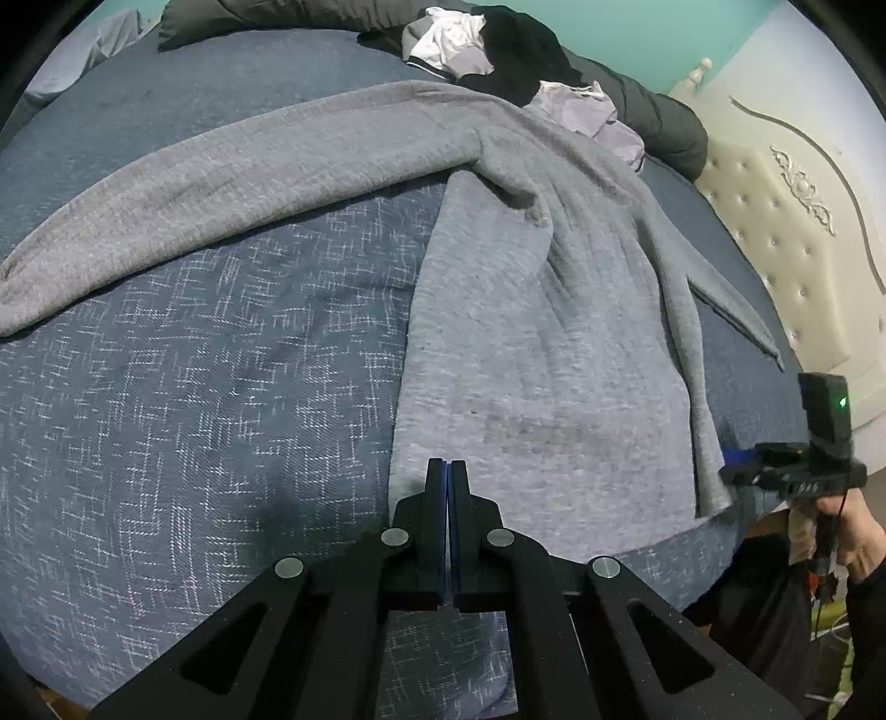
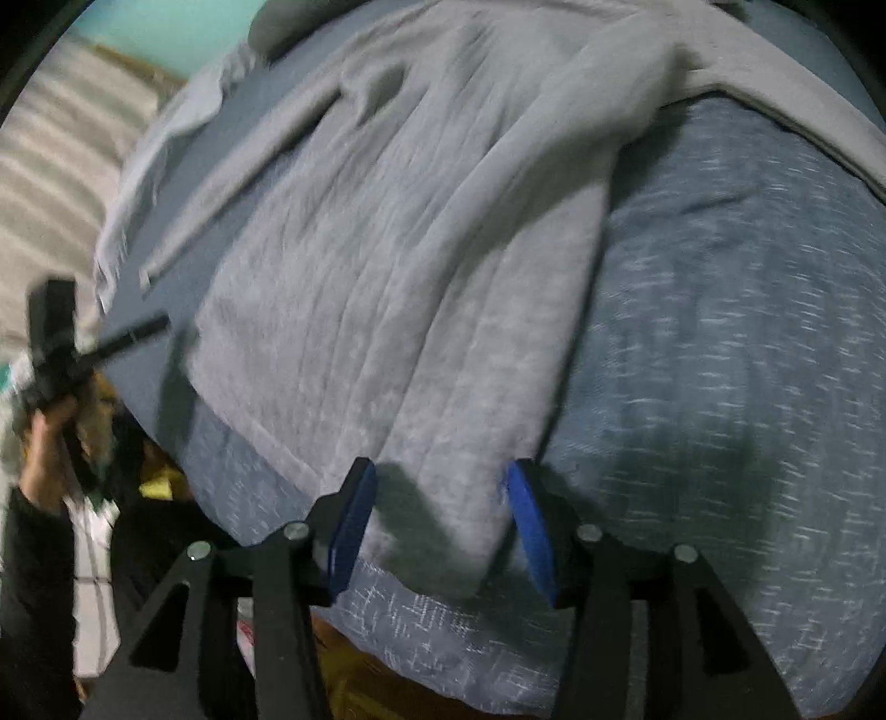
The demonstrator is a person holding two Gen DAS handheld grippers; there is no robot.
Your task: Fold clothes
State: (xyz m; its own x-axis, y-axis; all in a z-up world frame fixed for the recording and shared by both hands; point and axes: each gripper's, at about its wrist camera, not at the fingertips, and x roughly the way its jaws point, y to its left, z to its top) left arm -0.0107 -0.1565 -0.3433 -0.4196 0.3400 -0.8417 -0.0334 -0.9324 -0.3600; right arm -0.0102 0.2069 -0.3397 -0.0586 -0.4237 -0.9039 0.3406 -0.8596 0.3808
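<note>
A grey long-sleeved sweater [image 1: 526,332] lies flat on the blue patterned bed cover [image 1: 194,415], one sleeve stretched out to the left. My left gripper [image 1: 447,465] is shut, its tips over the sweater's near left edge, and no cloth shows between the pads. My right gripper [image 2: 440,468] is open, its blue pads [image 2: 354,520] on either side of a near corner of the sweater [image 2: 387,304] without pressing on it. In the left wrist view the right gripper [image 1: 731,469] sits at the sweater's near right corner. The right wrist view is blurred; the left gripper [image 2: 149,327] appears at its left edge.
A heap of white, black and lilac clothes [image 1: 487,50] and a dark padded quilt [image 1: 659,122] lie at the far end of the bed. A cream tufted headboard [image 1: 786,232] stands on the right. A person's hand [image 1: 853,531] holds the right gripper at the bed's edge.
</note>
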